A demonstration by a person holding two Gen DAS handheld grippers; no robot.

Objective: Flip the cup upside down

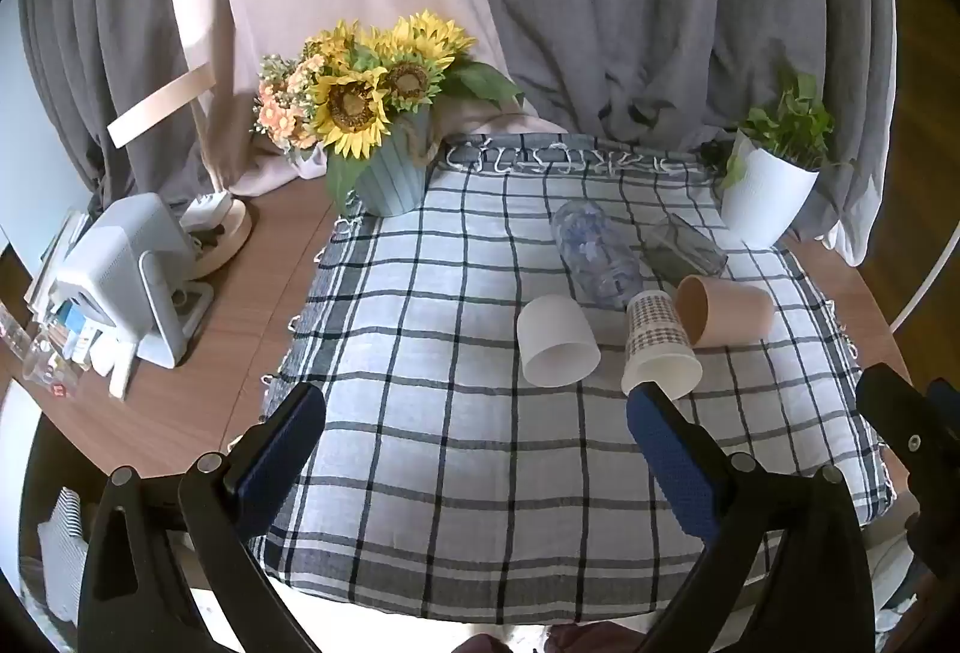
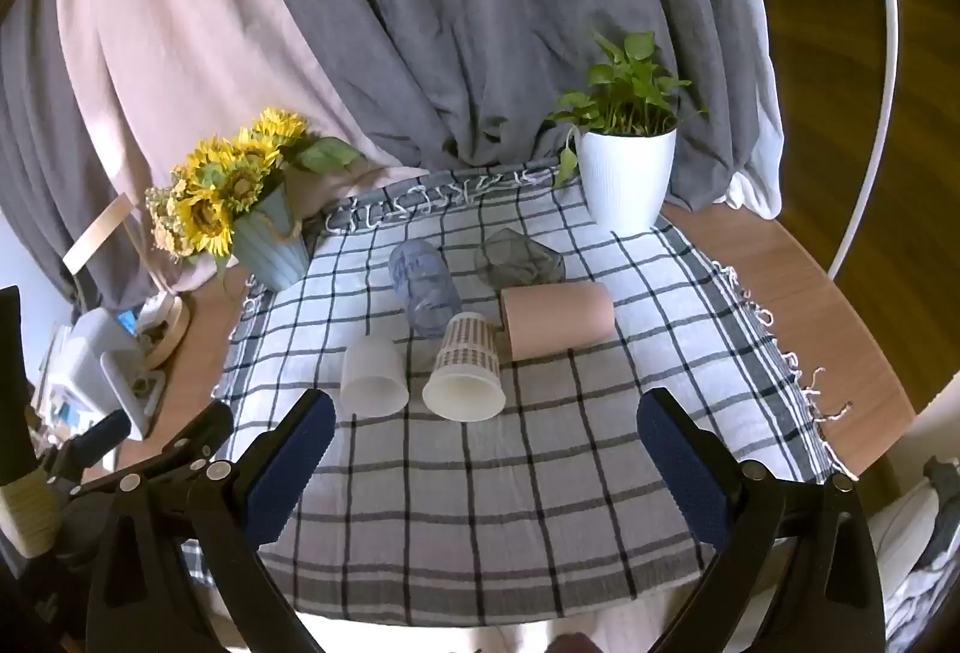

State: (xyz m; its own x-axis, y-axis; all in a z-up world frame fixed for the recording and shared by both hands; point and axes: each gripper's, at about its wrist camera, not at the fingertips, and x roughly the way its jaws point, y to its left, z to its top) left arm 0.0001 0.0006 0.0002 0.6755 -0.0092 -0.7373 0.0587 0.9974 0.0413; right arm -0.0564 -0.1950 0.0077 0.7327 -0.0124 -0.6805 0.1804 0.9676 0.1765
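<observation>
Here, five cups lying on their sides on a checked cloth (image 1: 456,473) over a round wooden table (image 1: 198,383). White cup (image 1: 557,341) on the left, mouth toward the cameras; patterned paper cup (image 1: 657,347) just beside it, mouth likewise forward. Tan cup (image 1: 729,311) lying crosswise to the right, touching the patterned one. Behind, a clear blue-printed cup (image 1: 594,254) and a grey glass tumbler (image 1: 687,248). Left gripper (image 1: 477,407) gaping wide, holding nothing, low over the cloth's near half. Right gripper (image 2: 486,407) equally wide, empty too. At the back, sunflowers in a blue pot (image 1: 390,173) and a potted plant (image 1: 765,185).
</observation>
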